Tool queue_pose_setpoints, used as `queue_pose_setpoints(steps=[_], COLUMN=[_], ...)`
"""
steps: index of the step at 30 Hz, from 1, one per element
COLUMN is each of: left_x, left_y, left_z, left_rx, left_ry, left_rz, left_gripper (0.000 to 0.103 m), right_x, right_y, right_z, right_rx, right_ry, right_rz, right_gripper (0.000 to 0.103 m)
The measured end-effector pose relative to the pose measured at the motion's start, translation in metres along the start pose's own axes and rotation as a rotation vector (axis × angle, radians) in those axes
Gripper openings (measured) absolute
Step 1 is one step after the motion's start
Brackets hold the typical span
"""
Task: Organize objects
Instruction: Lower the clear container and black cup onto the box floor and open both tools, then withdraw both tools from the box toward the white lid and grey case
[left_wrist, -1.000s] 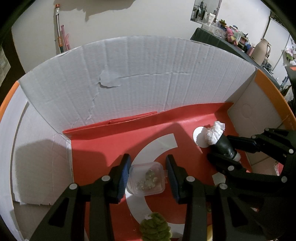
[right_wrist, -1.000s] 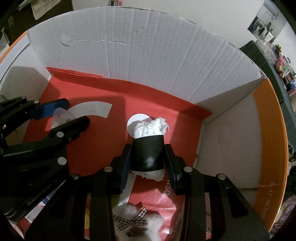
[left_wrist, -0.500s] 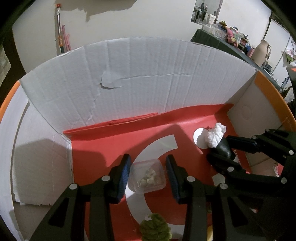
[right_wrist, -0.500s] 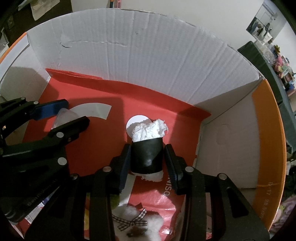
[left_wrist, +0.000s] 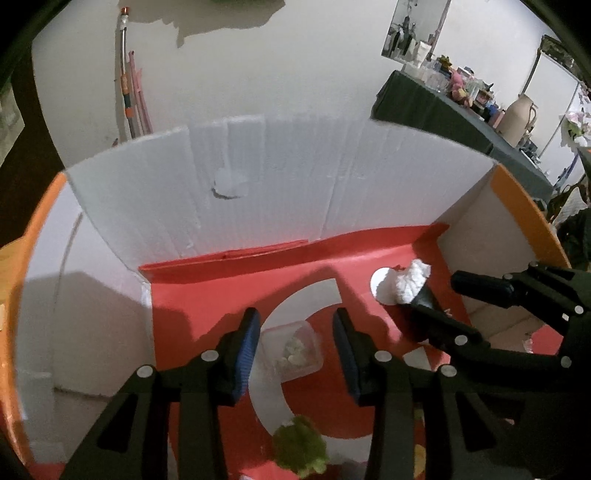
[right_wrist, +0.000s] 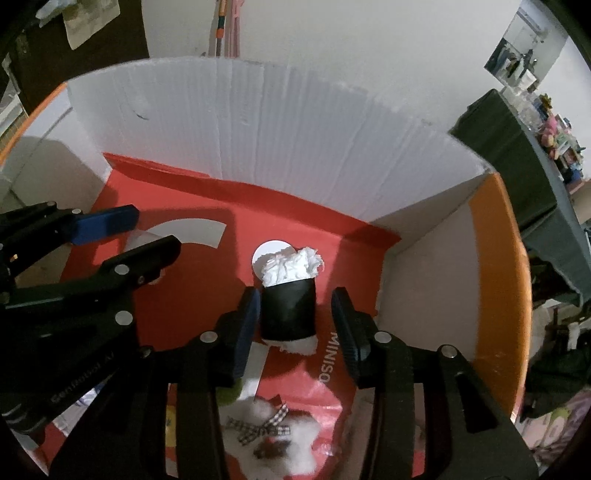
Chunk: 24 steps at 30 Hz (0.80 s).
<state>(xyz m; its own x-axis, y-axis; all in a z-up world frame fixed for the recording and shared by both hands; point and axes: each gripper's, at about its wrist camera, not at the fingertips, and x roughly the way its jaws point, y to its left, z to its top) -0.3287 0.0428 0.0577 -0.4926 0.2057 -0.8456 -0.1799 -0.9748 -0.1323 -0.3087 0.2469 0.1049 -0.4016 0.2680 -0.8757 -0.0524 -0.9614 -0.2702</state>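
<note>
I look down into a cardboard box lined with a red bag. A small clear plastic container of pale green bits lies on the red floor between the fingers of my left gripper, whose jaws are opening; a gap shows at its right side. A black tube stuffed with white tissue stands between the fingers of my right gripper. Those jaws are opening too, with the right pad clear of the tube. Each gripper shows in the other's view: right gripper, left gripper.
A green fuzzy object lies near the front of the box. A white plush toy with a checked bow lies under my right gripper. The white back wall and orange side flap enclose the space. A cluttered table stands beyond.
Both pairs of jaws have widened around the container and the tube. Both grippers have pulled up and back, so more of the room shows above the box wall. Container and tube stay on the floor.
</note>
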Motion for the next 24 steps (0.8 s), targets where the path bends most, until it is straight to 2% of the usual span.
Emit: queue_pose_setpoints(steps=[4,7,9,13,17,20,23,24], left_x=[-0.013,-0.026,-0.034,-0.054,-0.076,-0.097,-0.119,-0.127], left_y=[-0.003,-0.004,-0.005,-0.006,-0.007,-0.008,-0.01,-0.011], left_z=[-0.001,-0.005,-0.007,-0.015,-0.025,-0.034,-0.045,-0.049], left_rx=[-0.006,-0.007,-0.006,-0.015,-0.023,-0.013,-0.002,0.003], left_ry=[-0.019,-0.036,-0.046,-0.076,-0.096,-0.142,-0.193,-0.212], left_rz=[0.0,-0.002,-0.001,-0.003,-0.009,0.009,0.032,0.034], left_gripper=[0.047,0.047,0.05,0.053,0.054,0.061,0.063,0.064], right_x=[0.001,-0.004,0.0,-0.02,-0.039,-0.049,-0.067,-0.073], right_y=[0.032,0.033,0.023,0.039,0.031,0.021,0.021,0.02], right_z=[0.018,0.003,0.007,-0.01,-0.023,-0.026,-0.036,-0.039], right_rx=[0.003,0.004,0.004,0.006,0.017,0.026,0.043,0.047], right_ry=[-0.019,-0.038,-0.051,-0.083,-0.114,-0.144,-0.187,-0.201], right_rz=[-0.012,-0.012,-0.015,-0.027,-0.024,-0.025,-0.012,-0.009], right_gripper=[0.04,0.044,0.044,0.05,0.05,0.051,0.06,0.06])
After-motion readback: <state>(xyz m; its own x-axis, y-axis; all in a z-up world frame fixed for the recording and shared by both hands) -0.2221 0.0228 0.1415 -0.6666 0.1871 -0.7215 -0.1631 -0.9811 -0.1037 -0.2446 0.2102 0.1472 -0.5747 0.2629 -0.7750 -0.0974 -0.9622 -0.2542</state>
